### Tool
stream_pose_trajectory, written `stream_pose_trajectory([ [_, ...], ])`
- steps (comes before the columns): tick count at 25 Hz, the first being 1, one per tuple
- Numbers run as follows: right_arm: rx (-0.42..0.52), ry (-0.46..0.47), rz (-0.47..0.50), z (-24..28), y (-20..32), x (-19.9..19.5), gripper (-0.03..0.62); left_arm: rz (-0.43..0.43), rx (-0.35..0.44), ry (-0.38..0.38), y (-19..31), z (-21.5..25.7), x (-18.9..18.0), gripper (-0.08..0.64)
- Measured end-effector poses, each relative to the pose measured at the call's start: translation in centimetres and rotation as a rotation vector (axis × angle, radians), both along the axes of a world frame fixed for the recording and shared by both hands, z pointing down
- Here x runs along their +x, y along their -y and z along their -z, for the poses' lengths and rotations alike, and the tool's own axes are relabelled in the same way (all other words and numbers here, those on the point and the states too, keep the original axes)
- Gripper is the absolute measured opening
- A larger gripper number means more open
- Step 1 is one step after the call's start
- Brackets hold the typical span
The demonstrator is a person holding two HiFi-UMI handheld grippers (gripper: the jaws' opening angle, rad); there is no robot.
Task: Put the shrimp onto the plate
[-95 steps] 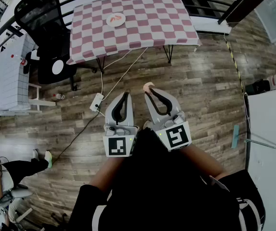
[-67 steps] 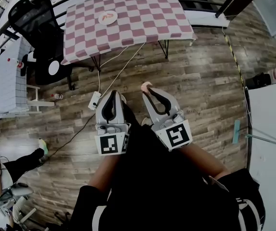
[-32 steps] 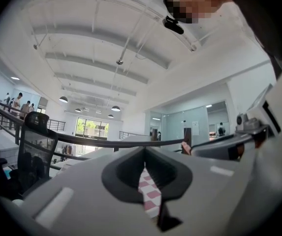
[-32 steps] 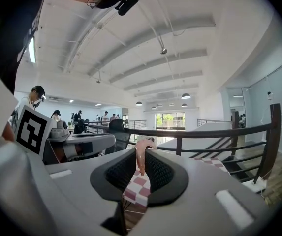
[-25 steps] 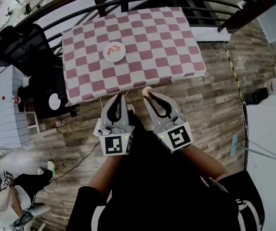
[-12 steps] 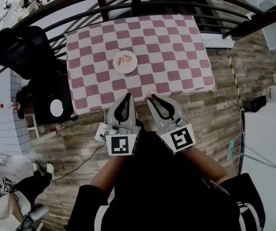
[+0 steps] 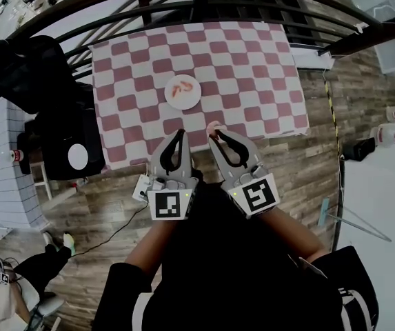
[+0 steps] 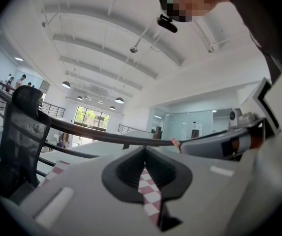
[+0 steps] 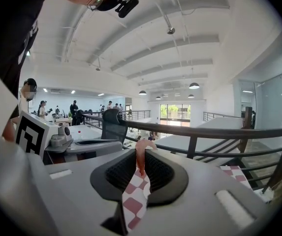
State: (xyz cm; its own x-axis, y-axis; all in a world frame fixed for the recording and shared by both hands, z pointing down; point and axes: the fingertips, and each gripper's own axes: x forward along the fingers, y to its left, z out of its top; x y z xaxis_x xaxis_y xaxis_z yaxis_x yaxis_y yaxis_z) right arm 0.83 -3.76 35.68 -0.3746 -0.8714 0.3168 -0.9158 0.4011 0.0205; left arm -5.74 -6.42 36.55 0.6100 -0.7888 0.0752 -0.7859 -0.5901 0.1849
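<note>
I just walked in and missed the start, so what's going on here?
A person stands at the near edge of a checkered table, holding a gripper in each hand. The right gripper is shut on a pink shrimp, held over the table's near edge, short of the white plate farther in. The plate already holds some orange-pink pieces. The left gripper is shut and empty beside it.

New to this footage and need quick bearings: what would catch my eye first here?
The pink-and-white checkered table fills the top of the head view, with a white plate near its middle carrying something orange-pink. At the table's near edge the right gripper pinches a pink shrimp in its jaws; the left gripper beside it is shut and empty.
</note>
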Motion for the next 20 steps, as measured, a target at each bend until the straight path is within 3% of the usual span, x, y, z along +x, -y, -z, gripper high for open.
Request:
stream_pose_trajectory([
  [5,-0.019,0.001,-0.013,-0.4,0.8,-0.3,0.054,0.026,0.026,-0.039,1.3,0.1,-1.2,0.009],
  [11,-0.026,0.029,-0.011,-0.6,1.1,-1.4,0.054,0.052,-0.004,-0.009,1.1,-0.5,-2.7,0.009],
  [20,-0.026,0.012,0.05,-0.5,1.1,-3.0,0.054,0.092,0.012,0.01,-0.2,-0.4,-4.7,0.009],
])
